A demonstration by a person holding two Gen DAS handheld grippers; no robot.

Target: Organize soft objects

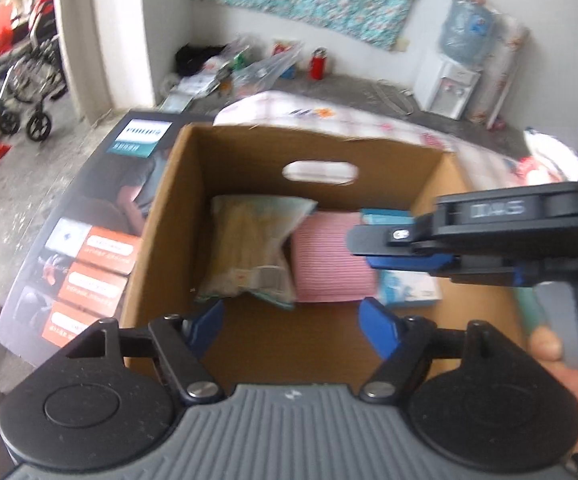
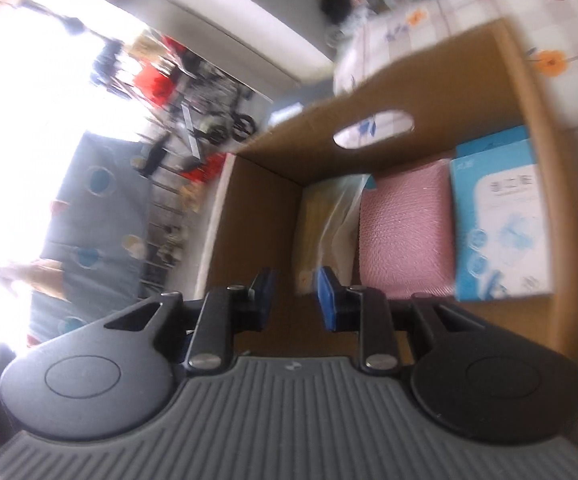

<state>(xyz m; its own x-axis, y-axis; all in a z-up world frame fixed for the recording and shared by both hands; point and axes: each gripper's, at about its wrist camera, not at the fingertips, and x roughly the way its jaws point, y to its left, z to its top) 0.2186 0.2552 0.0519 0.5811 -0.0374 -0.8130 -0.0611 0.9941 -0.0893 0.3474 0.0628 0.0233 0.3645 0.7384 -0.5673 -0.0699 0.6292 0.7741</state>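
Your left gripper [image 1: 292,322] hangs over the near edge of the open cardboard box [image 1: 169,208], its jaws spread wide with nothing between them. Your right gripper [image 2: 294,294] sits above the same box, tipped on its side, and its jaws stand apart and hold nothing; in the left wrist view that right gripper [image 1: 373,248] reaches in from the right and covers part of the contents.

Inside the box, three soft packs lie side by side on the floor of it. A yellowish pack in clear wrap [image 1: 249,252] is at the left, its printing too blurred to read. A pink ribbed pack [image 1: 329,264] lies just beside it in the middle. A blue and white pack [image 2: 501,220] is at the right, against the box wall; in the left wrist view this blue and white pack [image 1: 405,286] is mostly hidden by the right gripper. Its label is not legible in either view.

The near wall of the box is cut off behind both gripper bodies. The box stands on a floral sheet [image 1: 369,120], and beside its left wall lies a dark printed carton [image 1: 89,240], its text smeared. Your right hand [image 1: 569,376] shows only partly at the frame edge. Motion blur softens the whole right wrist view, and the window there is blown out to white.
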